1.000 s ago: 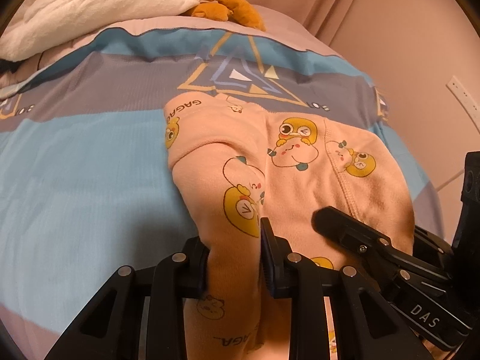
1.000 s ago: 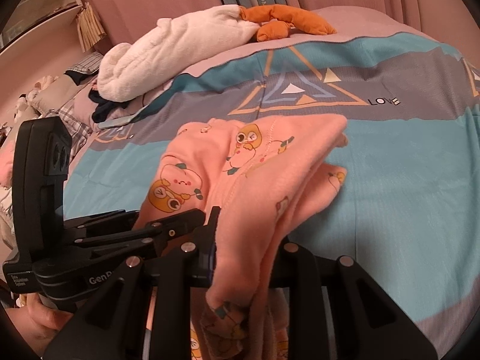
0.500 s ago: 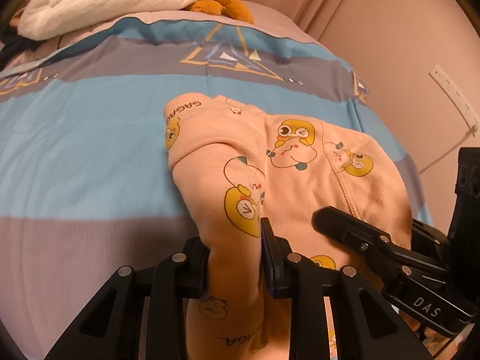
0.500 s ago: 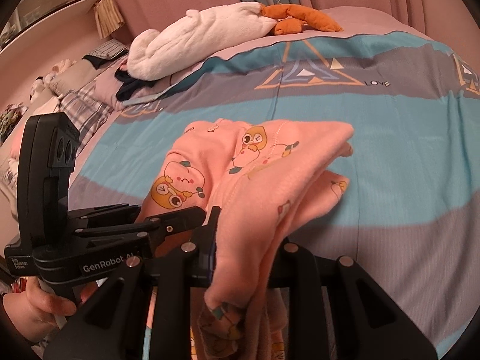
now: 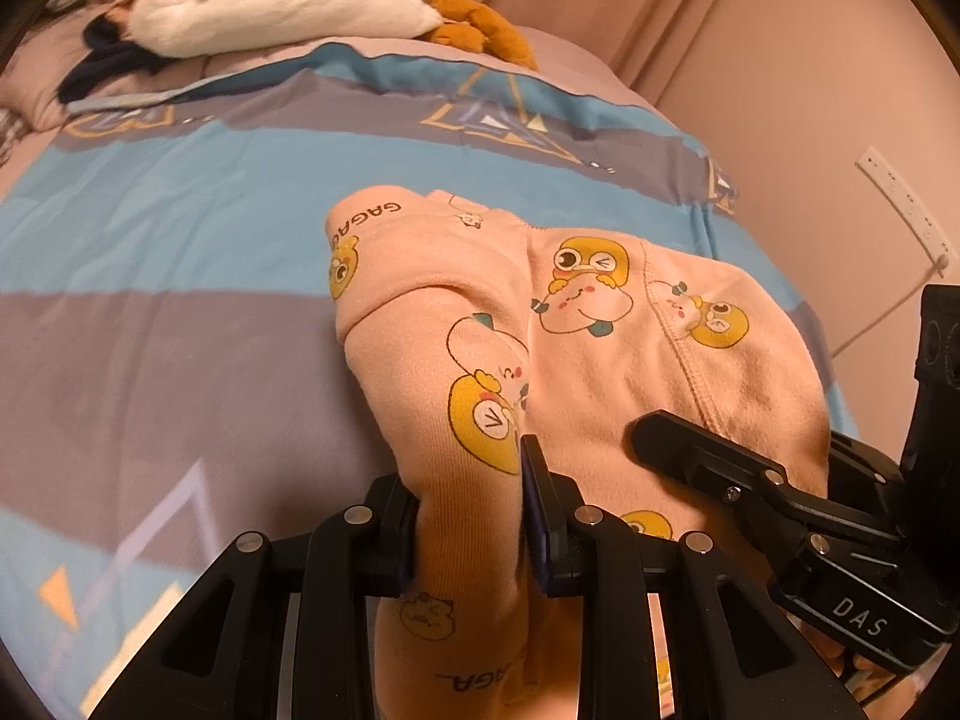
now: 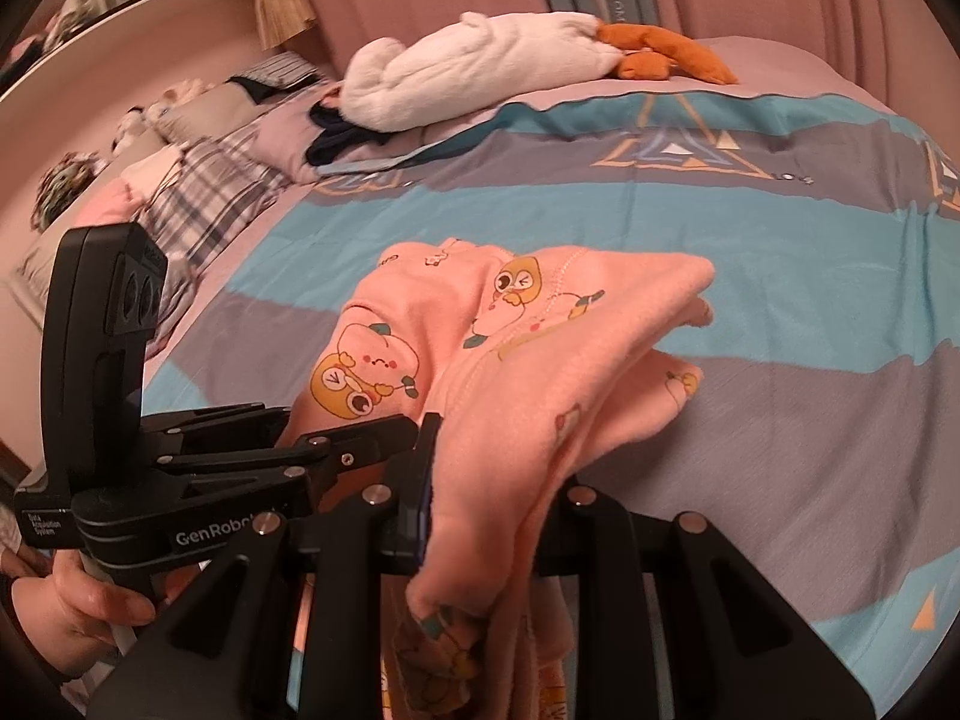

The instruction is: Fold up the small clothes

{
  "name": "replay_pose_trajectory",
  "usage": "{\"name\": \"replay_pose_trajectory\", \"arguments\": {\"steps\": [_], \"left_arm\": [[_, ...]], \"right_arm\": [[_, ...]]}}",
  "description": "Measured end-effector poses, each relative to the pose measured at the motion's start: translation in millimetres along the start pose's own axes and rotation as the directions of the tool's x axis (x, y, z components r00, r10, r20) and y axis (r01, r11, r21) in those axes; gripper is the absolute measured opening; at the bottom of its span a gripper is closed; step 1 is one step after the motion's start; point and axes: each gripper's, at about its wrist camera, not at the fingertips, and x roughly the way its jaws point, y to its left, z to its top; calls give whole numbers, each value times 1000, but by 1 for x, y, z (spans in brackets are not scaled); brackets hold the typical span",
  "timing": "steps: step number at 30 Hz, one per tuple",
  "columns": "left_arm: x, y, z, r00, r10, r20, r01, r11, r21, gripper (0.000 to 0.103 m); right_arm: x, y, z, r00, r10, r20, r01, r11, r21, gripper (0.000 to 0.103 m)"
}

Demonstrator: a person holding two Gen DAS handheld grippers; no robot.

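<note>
A small pink garment (image 5: 576, 324) printed with yellow cartoon ducks hangs folded over between both grippers, above the striped bedspread. My left gripper (image 5: 471, 516) is shut on one bunched edge of it, cloth filling the gap between its fingers. In the right wrist view the same pink garment (image 6: 510, 360) drapes forward and down, and my right gripper (image 6: 486, 510) is shut on its other edge. The right gripper's body (image 5: 780, 498) shows at the right of the left wrist view. The left gripper's body (image 6: 180, 480) shows at the left of the right wrist view, held by a hand (image 6: 78, 600).
The bedspread (image 5: 180, 300) has blue and grey stripes with triangle prints. A white plush toy with orange feet (image 6: 498, 66) lies at the head of the bed beside dark clothing (image 6: 342, 138). Plaid pillows (image 6: 210, 192) lie at the left. A wall with an outlet strip (image 5: 900, 204) stands right.
Both grippers have carried the pink garment back along the bed, away from the plush toy. The grip and the garment's drape look the same.
</note>
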Motion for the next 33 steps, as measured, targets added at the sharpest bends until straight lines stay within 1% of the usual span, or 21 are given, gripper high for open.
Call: {"name": "replay_pose_trajectory", "arguments": {"steps": [5, 7, 12, 15, 18, 21, 27, 33], "left_arm": [[-26, 17, -21, 999, 31, 25, -30, 999, -42, 27], [-36, 24, -27, 998, 47, 40, -45, 997, -61, 27], [-64, 42, -40, 993, 96, 72, -88, 990, -106, 27], [-76, 47, -45, 988, 124, 91, -113, 987, -115, 27], [-82, 51, -46, 985, 134, 105, -120, 984, -132, 27], [-84, 54, -49, 985, 131, 115, -115, 984, -140, 27], [-87, 53, -52, 985, 110, 132, -95, 988, -119, 27], [-87, 55, -45, 985, 90, 149, -75, 992, -105, 27]], "right_arm": [[-1, 28, -10, 999, 49, -20, -50, 998, -37, 24], [-1, 44, -12, 997, 69, -28, -70, 995, -68, 24], [3, 74, -12, 993, 111, -50, -116, 987, -112, 24], [4, 88, -10, 988, 145, -59, -152, 980, -129, 24], [4, 101, -10, 985, 162, -57, -169, 974, -153, 24], [3, 107, -10, 986, 159, -51, -166, 971, -171, 24], [-4, 109, -9, 991, 127, -36, -132, 974, -187, 24], [-7, 110, -5, 995, 102, -13, -103, 978, -181, 24]]}}
